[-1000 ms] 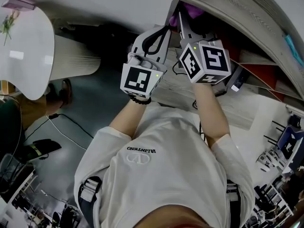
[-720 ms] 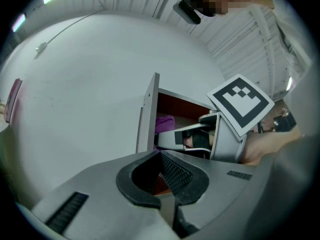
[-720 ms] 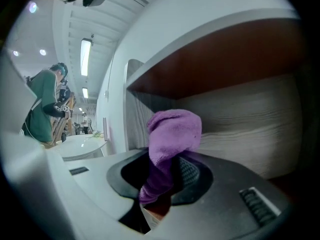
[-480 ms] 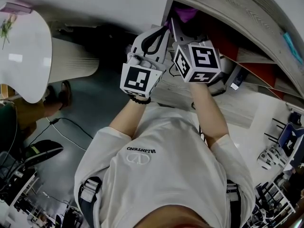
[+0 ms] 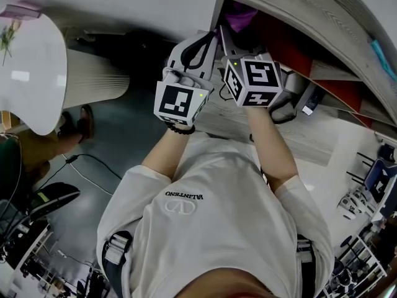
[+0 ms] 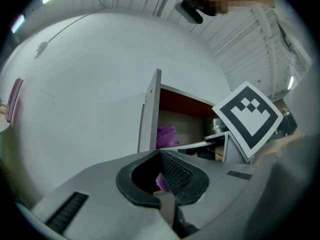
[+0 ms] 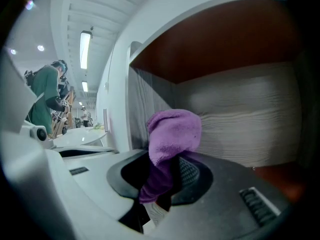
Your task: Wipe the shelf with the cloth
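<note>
A purple cloth (image 7: 172, 134) is clamped in my right gripper (image 7: 159, 196), its bunched end pressed to the wood-grain back wall (image 7: 245, 129) of the shelf compartment, near the left side panel. The head view shows the cloth (image 5: 239, 16) inside the shelf (image 5: 291, 5), just beyond the right gripper (image 5: 228, 37). My left gripper (image 5: 201, 45) hovers outside the shelf's left edge, shut with nothing in it. From the left gripper view the cloth (image 6: 166, 135) shows behind the white side panel (image 6: 150, 111), beyond the shut left gripper (image 6: 167, 200).
A white rounded table (image 5: 31, 67) stands at the left over a dark floor with a cable (image 5: 87, 163). Metal and dark items (image 5: 304, 101) crowd the shelf to the right. A person in green (image 7: 47, 96) stands far off to the left.
My right gripper has slid left along the shelf with the cloth, closing on the left side panel. The left gripper has drifted slightly left.
</note>
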Tool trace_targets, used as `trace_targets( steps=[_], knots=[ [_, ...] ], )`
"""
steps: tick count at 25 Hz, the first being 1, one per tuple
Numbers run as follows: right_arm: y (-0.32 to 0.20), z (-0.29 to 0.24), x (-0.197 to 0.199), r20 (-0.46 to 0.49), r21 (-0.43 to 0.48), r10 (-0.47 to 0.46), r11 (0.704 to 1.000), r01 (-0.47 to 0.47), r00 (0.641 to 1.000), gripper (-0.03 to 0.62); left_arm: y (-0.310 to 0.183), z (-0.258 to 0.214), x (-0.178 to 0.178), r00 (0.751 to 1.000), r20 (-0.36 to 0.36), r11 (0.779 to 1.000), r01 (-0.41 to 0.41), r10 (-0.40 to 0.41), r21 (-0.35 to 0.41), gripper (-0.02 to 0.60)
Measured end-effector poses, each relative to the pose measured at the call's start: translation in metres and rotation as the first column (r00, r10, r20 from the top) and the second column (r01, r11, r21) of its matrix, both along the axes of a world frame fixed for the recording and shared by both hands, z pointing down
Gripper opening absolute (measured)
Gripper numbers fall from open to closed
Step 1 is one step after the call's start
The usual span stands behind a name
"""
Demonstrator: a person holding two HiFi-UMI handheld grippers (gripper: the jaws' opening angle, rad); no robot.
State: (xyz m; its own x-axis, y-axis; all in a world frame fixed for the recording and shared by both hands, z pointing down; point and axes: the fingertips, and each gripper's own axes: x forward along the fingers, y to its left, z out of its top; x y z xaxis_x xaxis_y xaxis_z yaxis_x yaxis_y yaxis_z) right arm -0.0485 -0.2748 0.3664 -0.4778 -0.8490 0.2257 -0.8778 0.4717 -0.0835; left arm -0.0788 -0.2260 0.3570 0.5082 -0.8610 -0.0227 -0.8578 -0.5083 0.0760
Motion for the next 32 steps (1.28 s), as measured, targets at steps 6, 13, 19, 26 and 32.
trace_targets(
  steps=[6, 13, 19, 26, 32],
  knots=[
    [0.002, 0.010, -0.001, -0.018, -0.024, 0.000, 1.000, 0.000, 1.000, 0.099, 0.001, -0.001, 0.001, 1.000, 0.003, 1.000, -0.007, 0.007, -0.001, 0.000],
    [0.003, 0.025, -0.002, -0.033, -0.050, 0.006, 0.999, -0.007, 0.999, 0.100, 0.004, 0.001, -0.005, 1.000, 0.003, 1.000, -0.002, 0.002, -0.002, 0.000],
    [0.005, 0.027, -0.003, -0.037, -0.057, 0.010, 0.998, -0.012, 0.999, 0.100, 0.009, 0.001, -0.006, 1.000, 0.003, 1.000, -0.005, 0.005, -0.006, 0.000],
    [0.011, 0.020, 0.002, -0.034, -0.029, -0.003, 1.000, 0.003, 0.999, 0.100, 0.013, -0.002, -0.003, 1.000, 0.003, 1.000, -0.009, 0.009, 0.002, 0.000],
    [0.050, -0.015, 0.032, 0.019, 0.046, -0.017, 0.999, 0.016, 1.000, 0.100, 0.024, -0.009, 0.007, 0.999, 0.006, 0.998, -0.049, 0.048, 0.044, 0.000]
  ],
)
